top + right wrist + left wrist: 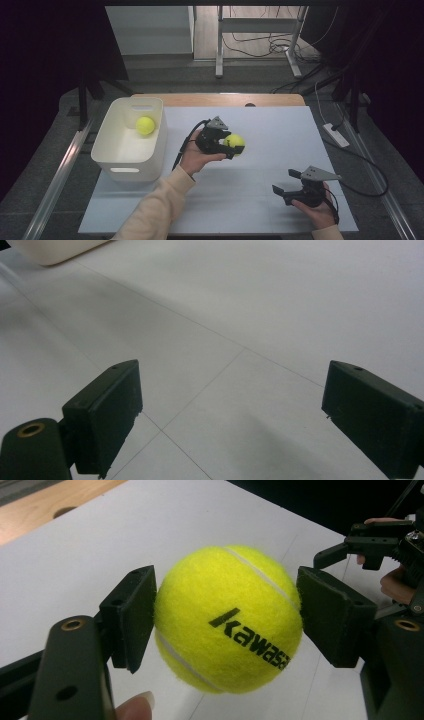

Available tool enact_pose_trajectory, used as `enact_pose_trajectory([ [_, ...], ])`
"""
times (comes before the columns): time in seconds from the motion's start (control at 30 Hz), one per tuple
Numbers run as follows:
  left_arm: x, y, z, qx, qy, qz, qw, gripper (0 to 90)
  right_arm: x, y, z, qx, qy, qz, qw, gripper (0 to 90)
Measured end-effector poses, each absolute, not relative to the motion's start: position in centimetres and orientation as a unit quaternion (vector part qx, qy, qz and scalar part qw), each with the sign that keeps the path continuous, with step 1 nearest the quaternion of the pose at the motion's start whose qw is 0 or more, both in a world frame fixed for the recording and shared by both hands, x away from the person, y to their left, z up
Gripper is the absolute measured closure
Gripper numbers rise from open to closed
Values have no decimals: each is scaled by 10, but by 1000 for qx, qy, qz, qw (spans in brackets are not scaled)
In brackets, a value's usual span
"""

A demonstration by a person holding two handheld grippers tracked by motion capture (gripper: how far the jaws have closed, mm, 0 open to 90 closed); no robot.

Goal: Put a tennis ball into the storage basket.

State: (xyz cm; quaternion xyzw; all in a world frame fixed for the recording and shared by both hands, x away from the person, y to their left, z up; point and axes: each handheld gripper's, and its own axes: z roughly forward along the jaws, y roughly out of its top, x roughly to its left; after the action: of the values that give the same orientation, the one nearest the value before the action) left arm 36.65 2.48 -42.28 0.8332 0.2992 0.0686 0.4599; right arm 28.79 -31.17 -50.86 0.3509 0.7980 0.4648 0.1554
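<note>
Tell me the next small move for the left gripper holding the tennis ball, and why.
Probably carry it left toward the white bin. The left gripper has its fingers pressed on both sides of a tennis ball, held above the table, and a second ball already lies in that bin. The right gripper rests open with nothing between its fingers.

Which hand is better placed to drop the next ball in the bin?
Left. The left gripper already has its jaws shut on a ball and sits nearest the bin, which holds one ball. The right gripper is open, holds nothing, and is far from the bin.
</note>
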Motion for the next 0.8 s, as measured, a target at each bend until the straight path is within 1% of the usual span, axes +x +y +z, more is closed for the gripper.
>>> enact_pose_trajectory([
  [0.8,366,54,-399,818,313,101,472,281,287,-312,-508,351,798,464,154,91],
])
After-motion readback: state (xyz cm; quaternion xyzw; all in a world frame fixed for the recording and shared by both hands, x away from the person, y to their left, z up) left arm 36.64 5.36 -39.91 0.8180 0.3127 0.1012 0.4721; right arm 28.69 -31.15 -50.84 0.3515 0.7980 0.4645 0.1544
